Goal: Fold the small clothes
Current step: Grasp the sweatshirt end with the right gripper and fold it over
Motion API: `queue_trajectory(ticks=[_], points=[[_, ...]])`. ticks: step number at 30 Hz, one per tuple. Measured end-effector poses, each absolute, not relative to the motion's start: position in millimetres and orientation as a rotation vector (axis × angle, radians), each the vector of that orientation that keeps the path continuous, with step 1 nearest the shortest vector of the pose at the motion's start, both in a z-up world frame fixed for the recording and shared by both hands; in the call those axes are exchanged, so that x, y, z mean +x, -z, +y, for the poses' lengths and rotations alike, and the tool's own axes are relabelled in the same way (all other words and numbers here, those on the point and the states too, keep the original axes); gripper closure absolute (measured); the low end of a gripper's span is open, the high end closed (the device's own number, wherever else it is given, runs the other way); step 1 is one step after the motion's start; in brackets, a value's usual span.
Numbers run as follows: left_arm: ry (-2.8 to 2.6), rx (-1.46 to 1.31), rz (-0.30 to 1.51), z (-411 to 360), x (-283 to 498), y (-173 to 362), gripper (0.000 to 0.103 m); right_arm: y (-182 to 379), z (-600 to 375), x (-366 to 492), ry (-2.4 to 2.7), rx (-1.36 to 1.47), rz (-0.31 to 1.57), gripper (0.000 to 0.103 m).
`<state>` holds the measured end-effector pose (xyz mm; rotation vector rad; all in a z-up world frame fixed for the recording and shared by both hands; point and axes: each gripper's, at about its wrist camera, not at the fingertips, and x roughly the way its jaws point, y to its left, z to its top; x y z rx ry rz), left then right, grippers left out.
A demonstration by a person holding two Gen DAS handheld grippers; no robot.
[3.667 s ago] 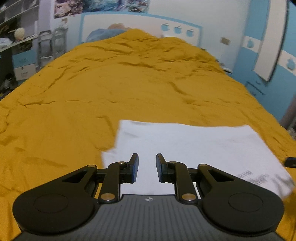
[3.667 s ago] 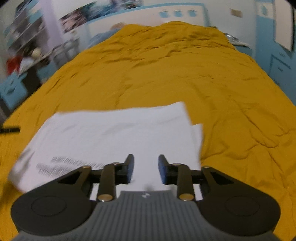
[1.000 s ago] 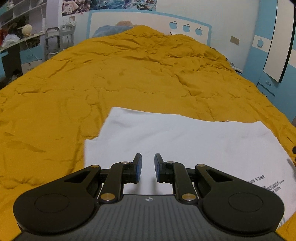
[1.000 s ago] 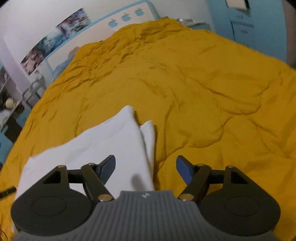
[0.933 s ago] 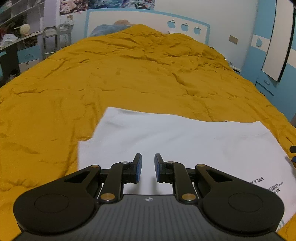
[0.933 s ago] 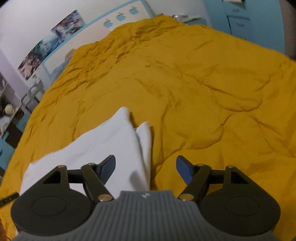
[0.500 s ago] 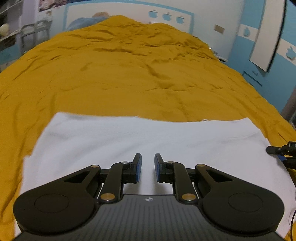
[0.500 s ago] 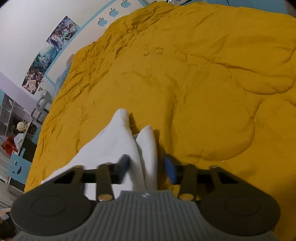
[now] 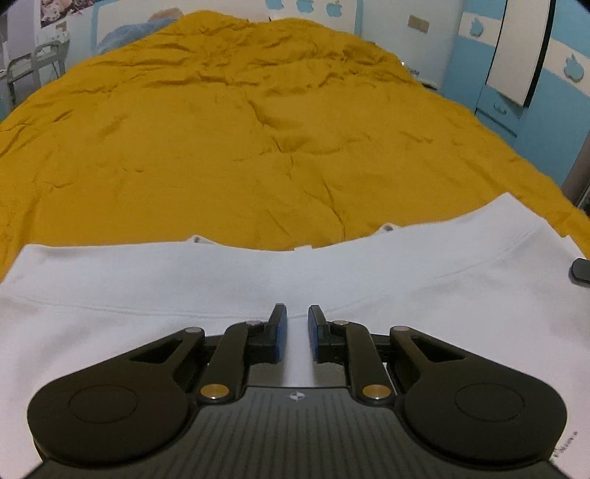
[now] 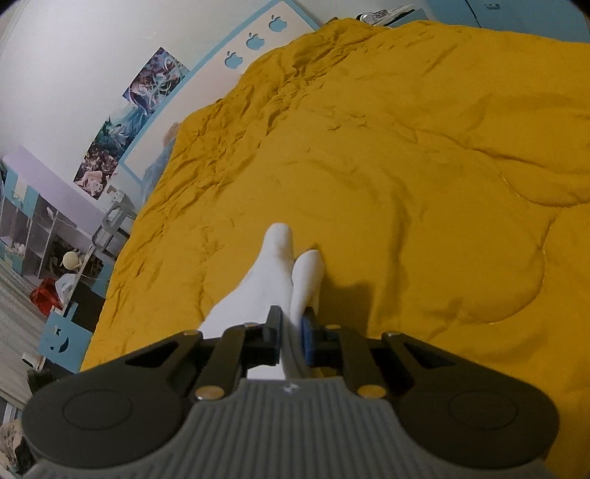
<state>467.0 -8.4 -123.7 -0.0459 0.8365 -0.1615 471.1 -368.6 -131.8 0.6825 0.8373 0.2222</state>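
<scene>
A white shirt [image 9: 221, 276] lies on a mustard-yellow bedspread [image 9: 258, 129], filling the near part of the left wrist view, and a stitched hem line runs past the fingertips. My left gripper [image 9: 295, 320] has its jaws close together with a strip of the white cloth between the blue pads. In the right wrist view a bunched, doubled corner of the shirt [image 10: 273, 265] sticks out forward. My right gripper [image 10: 293, 322] is closing, and its pads press on that corner. The black tip of the right gripper [image 9: 580, 271] shows at the shirt's right edge.
The bedspread [image 10: 405, 184] stretches far ahead to a white and blue headboard [image 9: 332, 7]. A blue wardrobe [image 9: 516, 73] stands at the right. Shelves with clutter [image 10: 37, 228] and a metal rack [image 10: 114, 217] stand beside the bed's left edge.
The right jaws went from wide open to pinching the shirt's corner, and the wrist rolled. The left gripper moved right along the shirt and lower, and its jaw gap stayed the same.
</scene>
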Motion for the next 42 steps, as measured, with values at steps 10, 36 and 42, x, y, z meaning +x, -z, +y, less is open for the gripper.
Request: queue_trajectory(ticks=[10,36,42], points=[[0.134,-0.002,0.71,78,403,35,0.084,58,-295,476,-0.315,0.716,0.828,0.098],[-0.035,-0.397,0.809,243,317,66,0.085,53,81,465,-0.471,0.419,0.935,0.098],[-0.051,-0.427,0.818,252,314,76,0.085,80,102,459,-0.504,0.356,1.003,0.098]])
